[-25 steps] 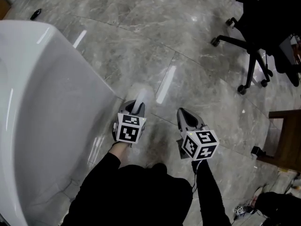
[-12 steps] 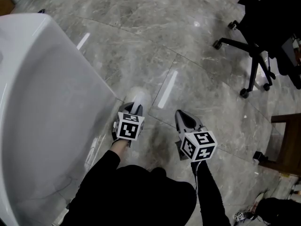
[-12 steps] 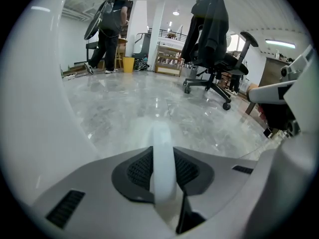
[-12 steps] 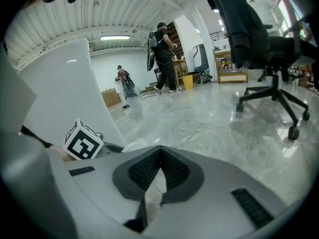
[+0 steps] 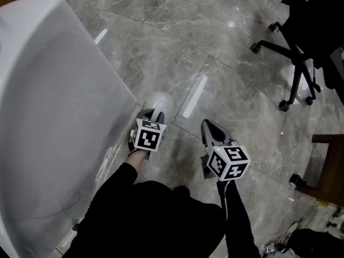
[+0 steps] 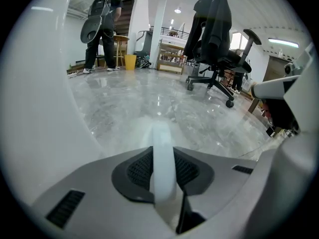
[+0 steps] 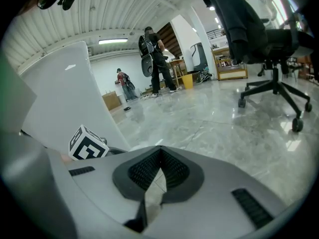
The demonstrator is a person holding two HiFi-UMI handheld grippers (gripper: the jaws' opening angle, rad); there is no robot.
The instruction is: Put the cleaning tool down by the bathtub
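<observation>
The white bathtub (image 5: 48, 106) fills the left of the head view. My left gripper (image 5: 154, 115) hovers just off the tub's outer wall, low over the grey marble floor, shut on the white handle of the cleaning tool (image 5: 159, 103). The tool's pale head points forward, close to the tub's base. In the left gripper view the handle (image 6: 163, 158) runs straight out between the pads, with the tub wall (image 6: 30, 113) at the left. My right gripper (image 5: 207, 126) is a little to the right, shut and holding nothing; in its own view the right gripper (image 7: 159, 157) shows its pads meeting.
A black office chair (image 5: 301, 47) draped with a dark jacket stands on castors at the far right. A wooden piece of furniture (image 5: 330, 160) is at the right edge. A person (image 6: 102, 29) and a yellow bin (image 6: 130, 61) are far off across the floor.
Both grippers have shifted slightly forward, and the left one with the tool sits closer to the tub's wall. The grips have not altered.
</observation>
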